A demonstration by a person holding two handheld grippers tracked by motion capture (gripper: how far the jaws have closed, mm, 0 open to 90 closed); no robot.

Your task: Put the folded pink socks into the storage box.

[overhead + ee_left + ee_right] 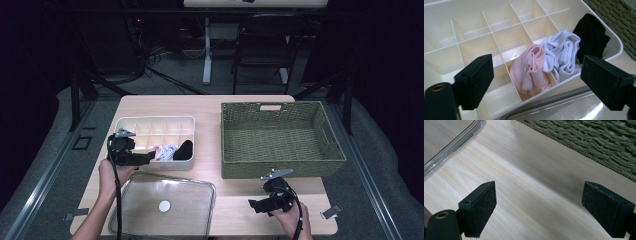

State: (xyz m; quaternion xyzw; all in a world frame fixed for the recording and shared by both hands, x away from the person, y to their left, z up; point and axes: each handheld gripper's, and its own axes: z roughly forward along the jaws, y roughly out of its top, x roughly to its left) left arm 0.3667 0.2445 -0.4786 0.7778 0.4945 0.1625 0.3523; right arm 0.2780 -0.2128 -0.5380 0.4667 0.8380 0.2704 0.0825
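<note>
Left tool (534,82) gapes above pink sock (531,71) beside divider tray's rim (564,86)

Dim, perhaps grainy surroundings; table (210,107) lit; lid (165,205) glares.

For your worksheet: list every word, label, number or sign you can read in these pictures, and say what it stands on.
None can be read. The divided box, rolled socks, woven basket, clear lid and both grippers, left and right, carry no visible print.
</note>
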